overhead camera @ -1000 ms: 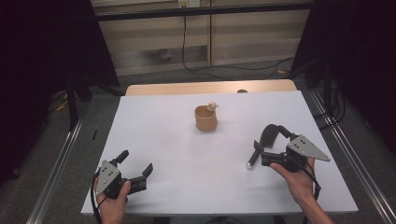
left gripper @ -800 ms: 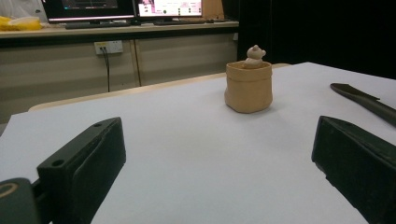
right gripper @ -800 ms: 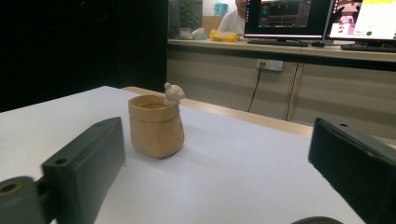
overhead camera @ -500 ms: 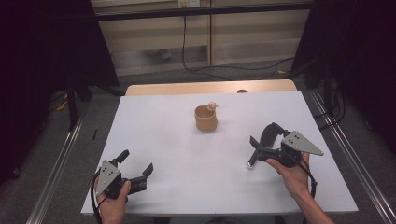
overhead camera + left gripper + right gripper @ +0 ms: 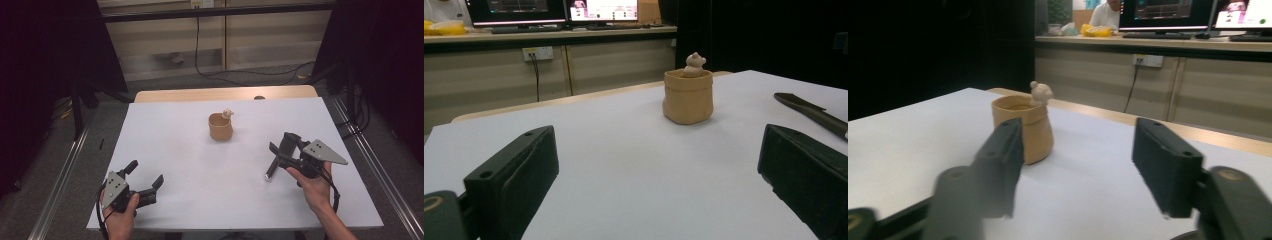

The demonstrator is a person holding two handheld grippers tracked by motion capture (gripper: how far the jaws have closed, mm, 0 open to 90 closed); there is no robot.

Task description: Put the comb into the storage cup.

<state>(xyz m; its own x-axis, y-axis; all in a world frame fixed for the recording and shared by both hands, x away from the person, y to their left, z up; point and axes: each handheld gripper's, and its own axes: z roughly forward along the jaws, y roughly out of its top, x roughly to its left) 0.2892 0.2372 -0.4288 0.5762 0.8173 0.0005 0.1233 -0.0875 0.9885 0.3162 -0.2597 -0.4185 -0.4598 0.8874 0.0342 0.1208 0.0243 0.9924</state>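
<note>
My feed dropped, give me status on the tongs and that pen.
Left tongs open, nothing between them. Right tongs have just been closing over the slim black pen on the white table; grip unconfirmed. Tan bear-topped pot stands well apart.

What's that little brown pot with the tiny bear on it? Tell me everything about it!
The little pot is tan, like clay or soft rubber, shaped like a squat sack with a rolled rim. A tiny bear figure of the same colour sits at its rim. The pot stands upright and open on the white table, near the middle toward the far side. Nothing touches it but the table; both tools are well apart from it.
</note>
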